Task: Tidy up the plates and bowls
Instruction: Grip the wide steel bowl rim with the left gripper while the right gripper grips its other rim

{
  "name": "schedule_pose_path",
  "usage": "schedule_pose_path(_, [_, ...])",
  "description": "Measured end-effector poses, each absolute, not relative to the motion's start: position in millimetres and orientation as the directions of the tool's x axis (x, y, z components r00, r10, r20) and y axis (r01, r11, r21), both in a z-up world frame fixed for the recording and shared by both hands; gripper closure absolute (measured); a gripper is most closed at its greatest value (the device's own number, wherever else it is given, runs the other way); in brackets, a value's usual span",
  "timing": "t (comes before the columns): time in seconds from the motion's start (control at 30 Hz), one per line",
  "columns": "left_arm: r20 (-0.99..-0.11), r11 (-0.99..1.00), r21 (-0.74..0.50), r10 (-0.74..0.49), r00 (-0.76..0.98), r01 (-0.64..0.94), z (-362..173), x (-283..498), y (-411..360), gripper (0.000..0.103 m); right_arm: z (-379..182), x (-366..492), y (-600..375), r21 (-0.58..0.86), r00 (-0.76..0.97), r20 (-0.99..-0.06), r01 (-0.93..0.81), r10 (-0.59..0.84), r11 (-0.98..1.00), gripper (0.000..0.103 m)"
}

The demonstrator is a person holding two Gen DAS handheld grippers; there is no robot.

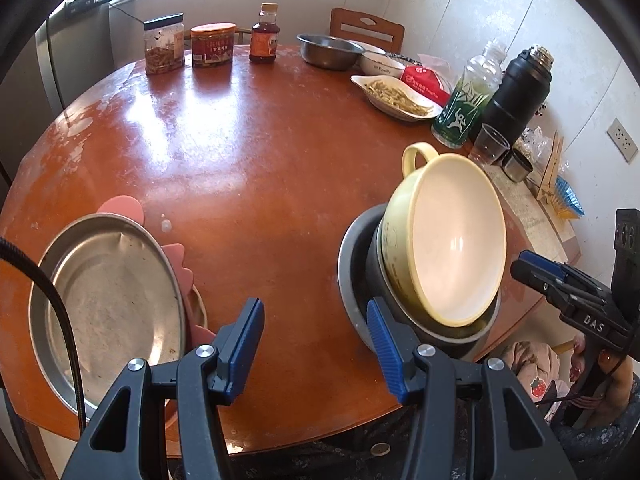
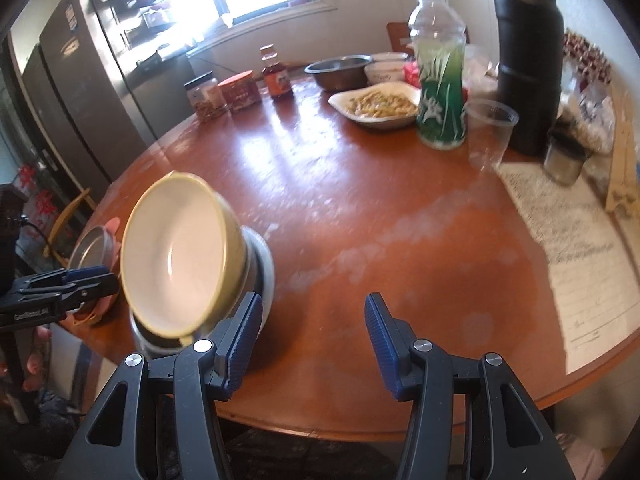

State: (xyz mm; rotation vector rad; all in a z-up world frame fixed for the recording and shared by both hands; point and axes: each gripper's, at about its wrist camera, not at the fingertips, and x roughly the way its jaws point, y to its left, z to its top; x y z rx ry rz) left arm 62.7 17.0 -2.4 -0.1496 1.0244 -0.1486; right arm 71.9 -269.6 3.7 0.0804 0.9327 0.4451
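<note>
A yellow bowl with a handle [image 1: 444,240] leans tilted inside a stack of grey metal bowls [image 1: 356,272] near the table's front edge. The same yellow bowl [image 2: 180,256] shows at the left of the right wrist view. A round metal plate [image 1: 108,296] lies on a pink scalloped mat [image 1: 120,208] at the front left. My left gripper [image 1: 316,344] hangs open over bare table between the plate and the stack. My right gripper [image 2: 310,340] is open too, just right of the stack, nothing between its fingers.
At the back of the round wooden table [image 1: 248,152] stand jars [image 1: 164,44], a sauce bottle [image 1: 264,36], a steel bowl [image 1: 328,50], a dish of food [image 1: 396,96], a green bottle [image 1: 468,100], a black thermos [image 1: 516,96] and a plastic cup [image 1: 490,144]. A paper sheet [image 2: 576,264] lies at the right.
</note>
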Motion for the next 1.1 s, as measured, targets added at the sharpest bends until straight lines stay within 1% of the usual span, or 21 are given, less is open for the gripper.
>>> schedule_pose_path(0.27, [-0.846,0.979,-0.196,-0.197,0.495,0.054,-9.0,67.2,12.4,0.05,-8.6,68.2,-263.9,0.305,0.458,-0.768,-0.353,0.448,0.885,0.048])
schedule_pose_path(0.87, [-0.858,0.972,-0.233,-0.22,0.464,0.03,-23.3,87.3,11.9,0.05,-20.4,72.4,-260.5,0.349,0.406,-0.77,-0.378,0.492,0.858,0.049])
schedule_pose_path(0.97, [-0.86,0.972,-0.235,-0.22,0.46,0.026,-26.4,89.6,12.1,0.05,-23.0,75.1,-262.2,0.379,0.395,-0.76,-0.376,0.516,0.846,0.052])
schedule_pose_path(1.1, [-0.86,0.964,-0.267,-0.245,0.448,0.015,-31.9,94.0,15.0,0.051,-24.7,77.7,-261.5,0.414,0.382,-0.742,-0.387,0.552,0.824,0.06])
